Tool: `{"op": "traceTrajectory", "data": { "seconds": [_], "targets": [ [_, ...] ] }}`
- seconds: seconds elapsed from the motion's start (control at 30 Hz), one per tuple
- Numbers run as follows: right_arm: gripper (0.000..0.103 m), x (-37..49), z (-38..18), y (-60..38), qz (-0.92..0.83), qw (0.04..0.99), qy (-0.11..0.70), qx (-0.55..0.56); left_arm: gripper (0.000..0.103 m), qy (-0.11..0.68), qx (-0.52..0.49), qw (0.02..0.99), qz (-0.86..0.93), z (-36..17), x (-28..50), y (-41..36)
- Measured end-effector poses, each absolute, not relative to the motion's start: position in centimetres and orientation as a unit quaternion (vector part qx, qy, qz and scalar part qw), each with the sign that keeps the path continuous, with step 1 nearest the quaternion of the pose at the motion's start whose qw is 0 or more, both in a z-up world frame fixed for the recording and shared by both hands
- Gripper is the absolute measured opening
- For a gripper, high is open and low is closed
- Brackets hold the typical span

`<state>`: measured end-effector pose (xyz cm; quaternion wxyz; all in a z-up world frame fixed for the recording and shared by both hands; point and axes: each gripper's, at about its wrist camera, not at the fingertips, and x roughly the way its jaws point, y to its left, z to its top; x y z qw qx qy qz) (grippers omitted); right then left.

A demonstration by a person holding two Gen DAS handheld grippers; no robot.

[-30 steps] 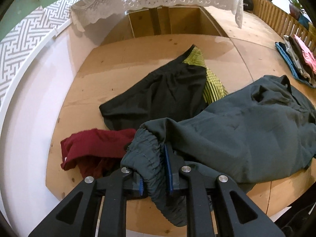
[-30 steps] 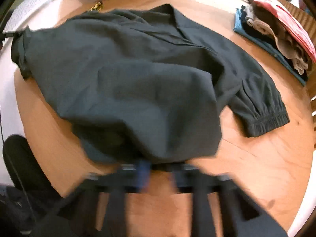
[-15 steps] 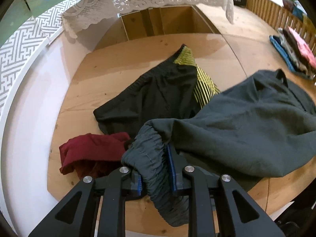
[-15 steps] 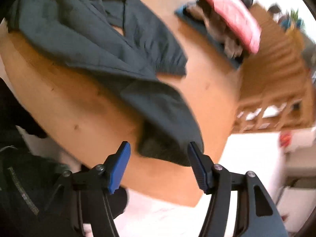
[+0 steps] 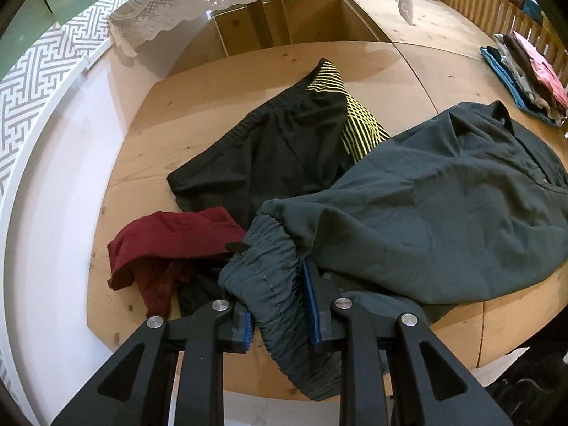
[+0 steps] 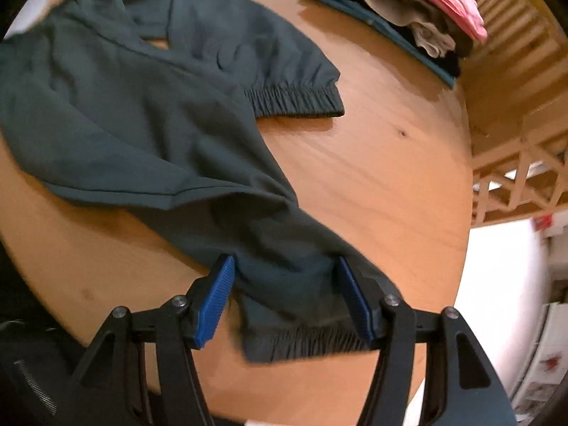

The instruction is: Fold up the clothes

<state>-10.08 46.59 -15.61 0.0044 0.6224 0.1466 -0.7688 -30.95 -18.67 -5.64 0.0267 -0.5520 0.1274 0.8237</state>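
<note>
Dark grey-green trousers [image 5: 426,220] lie spread on the wooden table [image 5: 220,113]. My left gripper [image 5: 280,301] is shut on their elastic waistband [image 5: 269,269], bunched between the blue pads. In the right wrist view the trousers [image 6: 135,117] stretch away to the left. My right gripper [image 6: 284,284] is open, its blue pads either side of one leg just above the elastic cuff [image 6: 305,340]. The other cuff [image 6: 294,101] lies flat further off.
Black shorts with yellow stripes [image 5: 284,142] and a dark red garment [image 5: 170,245] lie beyond the left gripper. A stack of folded clothes [image 6: 401,10] sits at the table's far right, also in the left wrist view [image 5: 525,74]. The table's front edge is near.
My right gripper has let go of the trousers' edge, opened, swung right and come down around a leg near its cuff. My left gripper keeps its hold and has barely moved.
</note>
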Motion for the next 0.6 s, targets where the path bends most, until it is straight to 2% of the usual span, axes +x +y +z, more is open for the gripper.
{"op": "traceTrajectory", "data": {
  "seconds": [0.07, 0.13, 0.2, 0.3, 0.4, 0.6],
  "targets": [
    [0.058, -10.1, -15.8, 47.2, -0.768, 0.011, 0.133, 0.627, 0.023, 0.131, -0.554, 0.035, 0.821, -5.8, -30.6, -18.1],
    [0.058, -10.1, -16.1, 48.5, -0.767, 0.005, 0.115, 0.631, 0.028, 0.136, -0.556, 0.040, 0.819, -6.2, -29.8, -18.0],
    [0.058, -9.9, -16.1, 50.6, -0.762, -0.028, 0.093, 0.641, 0.040, 0.139, -0.559, 0.047, 0.816, -6.9, -28.8, -18.1],
    [0.058, -9.6, -15.9, 52.9, -0.743, -0.093, 0.118, 0.653, 0.050, 0.138, -0.569, 0.055, 0.808, -8.4, -27.0, -18.4],
    [0.058, -9.2, -14.8, 54.0, -0.727, -0.124, 0.132, 0.662, 0.051, 0.146, -0.589, 0.063, 0.792, -10.9, -25.1, -18.2],
    [0.058, -9.8, -7.9, 52.4, -0.782, -0.133, 0.119, 0.597, 0.049, 0.150, -0.615, 0.071, 0.771, -13.9, -20.6, -18.5]
  ]
}}
